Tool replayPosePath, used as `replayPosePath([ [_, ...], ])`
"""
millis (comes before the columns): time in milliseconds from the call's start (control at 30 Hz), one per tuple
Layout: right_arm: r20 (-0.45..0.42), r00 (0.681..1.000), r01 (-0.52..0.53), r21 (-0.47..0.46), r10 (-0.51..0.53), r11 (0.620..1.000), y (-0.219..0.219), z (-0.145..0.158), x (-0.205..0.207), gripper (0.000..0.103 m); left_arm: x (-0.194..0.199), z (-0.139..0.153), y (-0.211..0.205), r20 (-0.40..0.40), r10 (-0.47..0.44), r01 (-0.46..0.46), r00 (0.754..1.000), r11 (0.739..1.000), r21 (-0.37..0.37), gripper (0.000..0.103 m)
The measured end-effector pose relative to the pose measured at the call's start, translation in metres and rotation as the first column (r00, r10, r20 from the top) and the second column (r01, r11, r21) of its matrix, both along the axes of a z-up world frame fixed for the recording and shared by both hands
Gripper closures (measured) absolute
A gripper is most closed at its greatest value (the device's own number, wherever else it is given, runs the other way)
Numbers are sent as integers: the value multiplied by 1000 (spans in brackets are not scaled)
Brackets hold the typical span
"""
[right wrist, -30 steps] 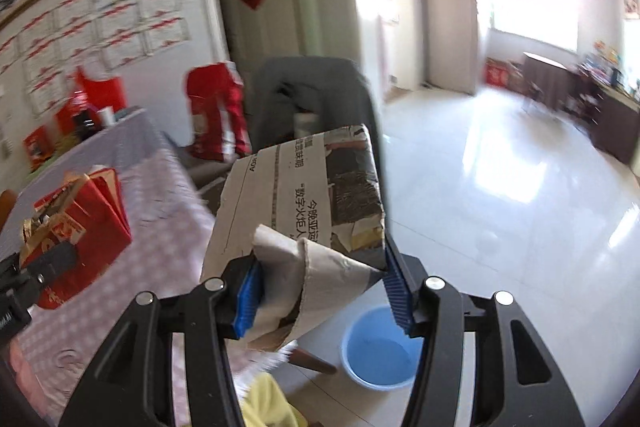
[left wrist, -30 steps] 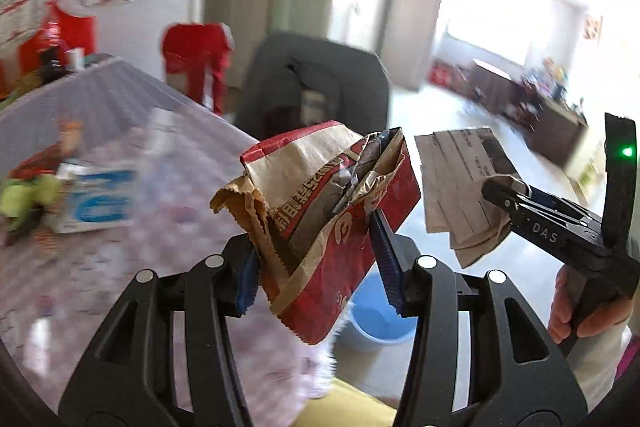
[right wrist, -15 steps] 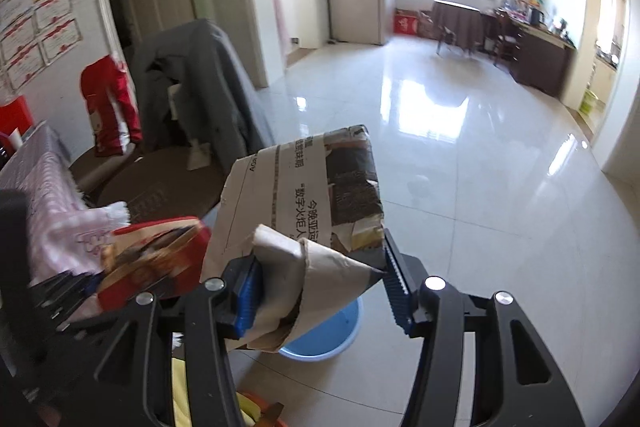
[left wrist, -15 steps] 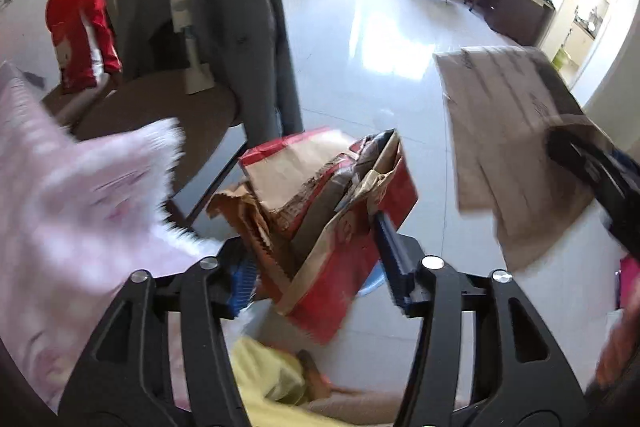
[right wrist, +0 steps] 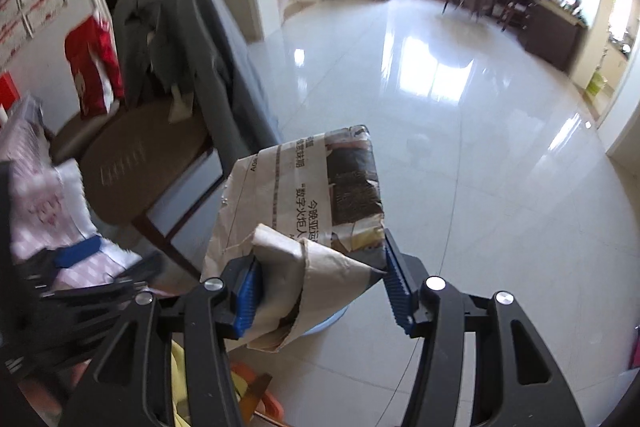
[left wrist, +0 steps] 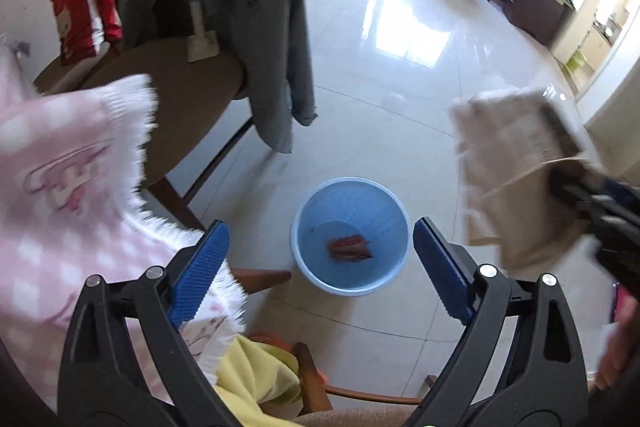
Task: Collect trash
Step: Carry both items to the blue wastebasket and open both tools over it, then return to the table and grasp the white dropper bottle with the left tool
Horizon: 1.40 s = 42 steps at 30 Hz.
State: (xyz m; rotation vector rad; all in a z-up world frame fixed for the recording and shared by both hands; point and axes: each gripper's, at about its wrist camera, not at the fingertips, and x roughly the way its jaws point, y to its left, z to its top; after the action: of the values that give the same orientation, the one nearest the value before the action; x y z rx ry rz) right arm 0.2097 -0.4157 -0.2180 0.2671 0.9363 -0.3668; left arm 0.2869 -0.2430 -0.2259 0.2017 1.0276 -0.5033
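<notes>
Left gripper: jaws opening, spread wide, nothing between them. Directly below on the floor, blue bin holds one red crumpled wrapper at its bottom. Right gripper: jaws opening, folded newspaper between the pads, touching both; it hangs beside the bin, not inside.

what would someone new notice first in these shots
The blue bin on the pale tiled floor, framed by the wide-apart, still opening left gripper, with a red wrapper lying at its bottom. Next, the folded newspaper between the opening jaws of the right gripper, which fills the middle of the right wrist view. A grey coat drapes over a chair behind.
</notes>
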Motion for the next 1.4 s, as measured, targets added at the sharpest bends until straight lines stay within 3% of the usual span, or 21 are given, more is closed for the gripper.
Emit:
replayPosePath([
  [100,-45,997,-67,60,70,996,5,-17,24,22,-3,8,11,22,19,-19,1000,1000,-12,12],
  [233,-26,999,-28,114,31,993,5,-16,20,22,-10,14,16,55,33,-32,998,999,-3,12],
  [333,-14,998,-57,100,59,993,11,-7,12,22,-15,19,20,63,37,-36,997,999,-20,12],
  [533,77,995,-65,32,63,997,28,33,-9,22,-23,37,36,93,43,-35,995,996,-83,12],
  [733,194,974,-122,22,116,992,47,76,-28,22,-42,76,63,150,93,-68,984,984,-164,12],
  [900,298,938,-184,-5,177,983,71,115,-41,22,-62,119,96,245,164,-103,956,964,-243,12],
  [1067,370,889,-282,-27,272,959,100,145,-45,22,-78,151,131,331,247,-169,911,955,-246,12],
  [1133,383,870,-323,-37,312,946,117,151,-40,22,-81,157,145,346,268,-202,899,955,-215,12],
  [1167,386,863,-337,-38,325,941,123,153,-39,22,-85,160,158,367,304,-243,879,948,-204,12],
  [1400,380,802,-485,-35,460,874,186,158,-20,22,-103,166,229,368,436,-394,821,900,-188,12],
])
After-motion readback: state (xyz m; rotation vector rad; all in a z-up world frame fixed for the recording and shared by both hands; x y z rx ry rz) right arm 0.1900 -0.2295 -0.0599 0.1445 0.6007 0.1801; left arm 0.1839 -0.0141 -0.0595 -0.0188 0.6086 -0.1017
